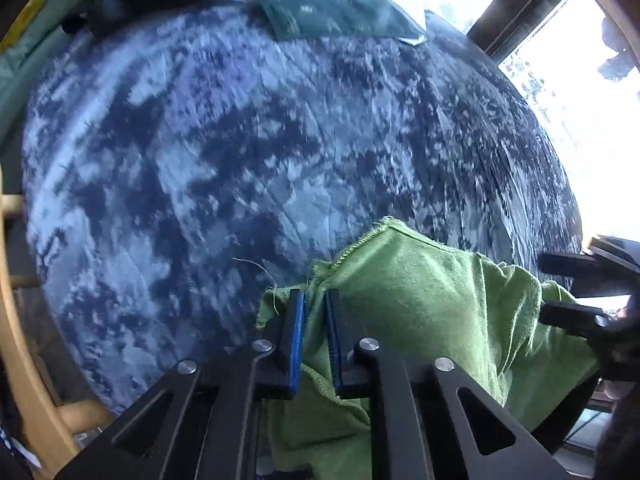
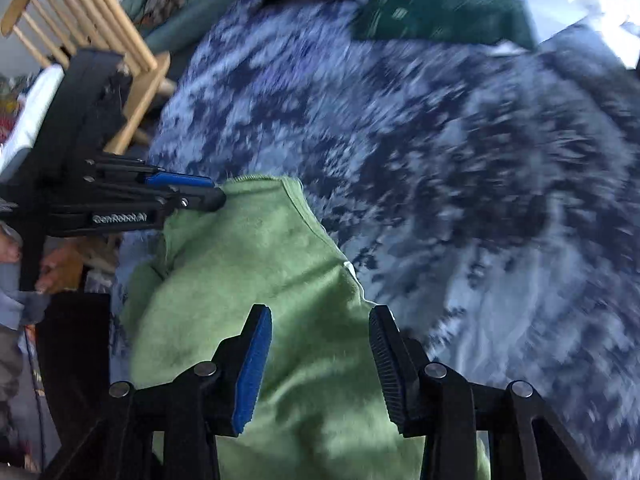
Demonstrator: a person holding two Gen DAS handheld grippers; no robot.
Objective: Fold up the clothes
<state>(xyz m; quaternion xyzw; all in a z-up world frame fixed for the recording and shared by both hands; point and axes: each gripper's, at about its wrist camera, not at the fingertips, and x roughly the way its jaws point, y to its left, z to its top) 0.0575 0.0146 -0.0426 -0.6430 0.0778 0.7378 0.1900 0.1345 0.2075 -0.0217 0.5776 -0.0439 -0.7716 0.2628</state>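
Wooden chair (image 2: 86,20) at far left, off mottled blue blanket (image 1: 200,152). Left gripper (image 1: 316,300) pinches stitched corner of green towel (image 1: 420,300), jaws nearly together. Towel bunched at blanket's near edge. Right gripper (image 2: 320,320) above towel, jaws spread, nothing gripped. Blanket beyond lies bare up to folded dark green cloth (image 2: 444,18) at far edge.

Left tool (image 1: 316,312) pinches green cloth (image 1: 420,300) on mottled blue blanket (image 1: 200,160).
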